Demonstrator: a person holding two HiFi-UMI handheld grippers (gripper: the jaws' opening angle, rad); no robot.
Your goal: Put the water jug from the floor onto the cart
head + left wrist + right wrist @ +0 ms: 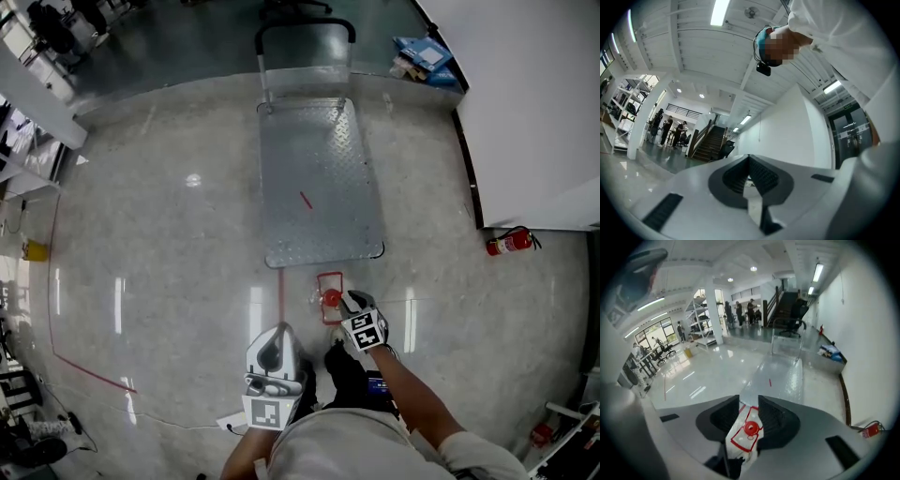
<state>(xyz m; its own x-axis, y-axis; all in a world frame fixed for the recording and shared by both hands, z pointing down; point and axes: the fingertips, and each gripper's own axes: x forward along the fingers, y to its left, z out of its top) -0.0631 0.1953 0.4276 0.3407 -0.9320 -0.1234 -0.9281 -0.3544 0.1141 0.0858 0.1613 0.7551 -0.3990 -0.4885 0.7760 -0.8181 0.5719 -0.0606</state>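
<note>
Jaws parted, right gripper (749,401) over red-capped, seemingly clear water jug (749,428)

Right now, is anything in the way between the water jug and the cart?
No, nothing visible. Only bare floor with a thin red line lies between the water jug and the cart.

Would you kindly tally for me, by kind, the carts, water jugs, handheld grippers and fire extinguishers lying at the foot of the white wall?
Cart: 1
Water jug: 1
Fire extinguisher: 1
Grippers: 2, the left gripper and the right gripper
Total: 5
</note>
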